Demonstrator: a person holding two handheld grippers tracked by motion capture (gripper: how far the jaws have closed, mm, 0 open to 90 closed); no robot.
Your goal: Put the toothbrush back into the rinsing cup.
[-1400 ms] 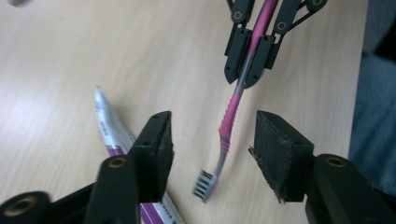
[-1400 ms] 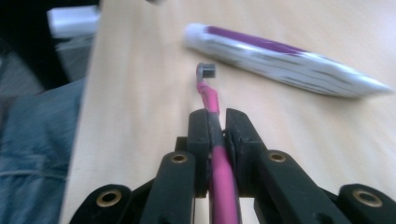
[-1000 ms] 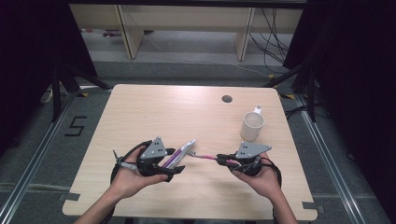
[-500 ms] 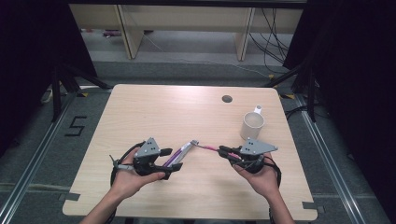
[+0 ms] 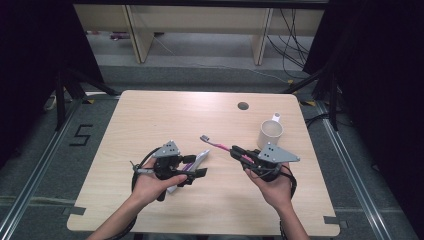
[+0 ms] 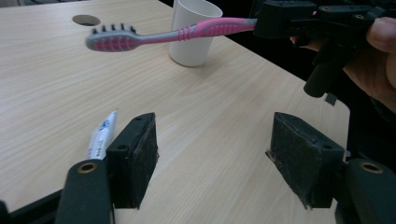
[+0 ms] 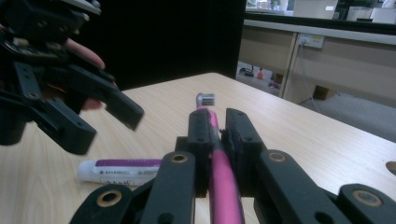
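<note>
A pink toothbrush (image 5: 218, 144) with a grey head is held level above the table, my right gripper (image 5: 237, 150) shut on its handle (image 7: 224, 182). The bristle end (image 6: 112, 38) points toward the table's middle. My left gripper (image 5: 196, 166) hovers low at the front left with its jaws wide open and nothing between the pads (image 6: 140, 151). A white and purple toothpaste tube (image 5: 195, 161) lies flat on the table just beside and under that gripper, also seen as the tube (image 7: 123, 169) and the tube (image 6: 102, 135). The brush head hangs a little beyond the left gripper (image 6: 217, 158).
A white cup (image 5: 270, 132) stands upright at the right, just behind the right gripper; the cup (image 6: 191, 32) sits behind the brush. A round cable hole (image 5: 243, 106) lies near the wooden table's (image 5: 150, 120) far edge. Shelving stands beyond the table.
The toothpaste tube, earlier raised from my left gripper toward the brush, now lies on the table. My left gripper has sunk a little and stands open. The right gripper has hardly moved.
</note>
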